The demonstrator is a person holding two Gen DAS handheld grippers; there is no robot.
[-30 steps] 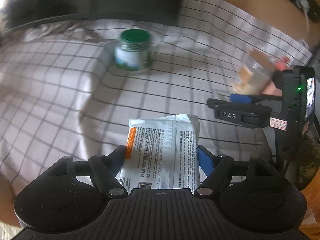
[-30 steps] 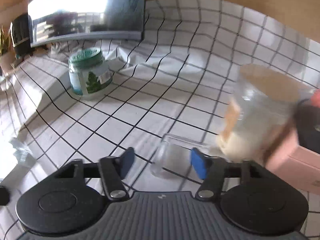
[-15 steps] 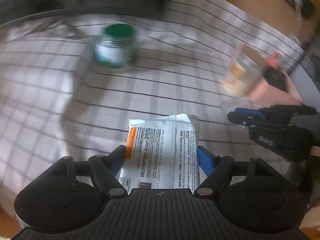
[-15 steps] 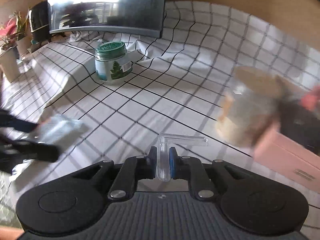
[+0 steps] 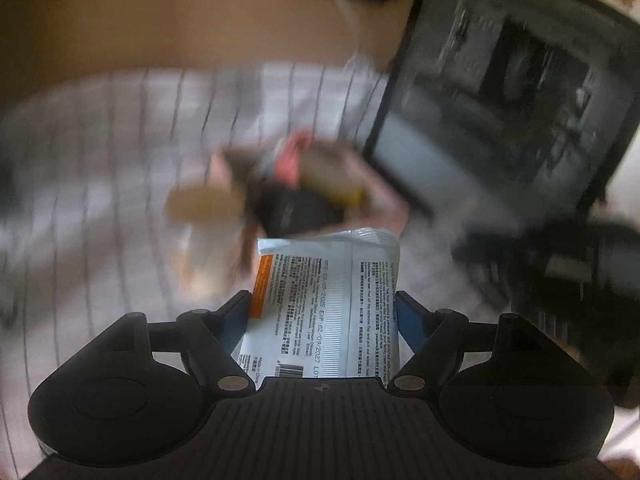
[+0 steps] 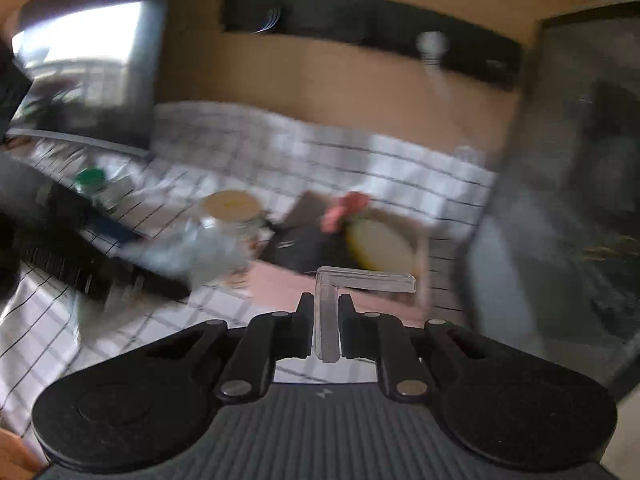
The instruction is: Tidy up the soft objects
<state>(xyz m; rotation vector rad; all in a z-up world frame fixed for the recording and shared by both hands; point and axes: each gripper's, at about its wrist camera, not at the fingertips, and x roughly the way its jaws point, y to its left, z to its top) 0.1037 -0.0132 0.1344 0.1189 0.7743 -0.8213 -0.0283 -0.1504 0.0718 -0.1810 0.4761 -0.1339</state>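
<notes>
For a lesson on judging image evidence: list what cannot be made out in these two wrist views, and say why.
- Left wrist: pink box contents, smeared by motion blur.
- Left wrist: packet lower end, hidden behind the left gripper body.
- Right wrist: green-lidded jar label, blurred and small.
- Right wrist: clear plastic piece in the right gripper, identity unclear.

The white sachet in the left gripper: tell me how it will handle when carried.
The sachet is probably light and floppy: its free top edge looks wrinkled. The film looks glossy, so it may slip between the left gripper's fingers.
</notes>
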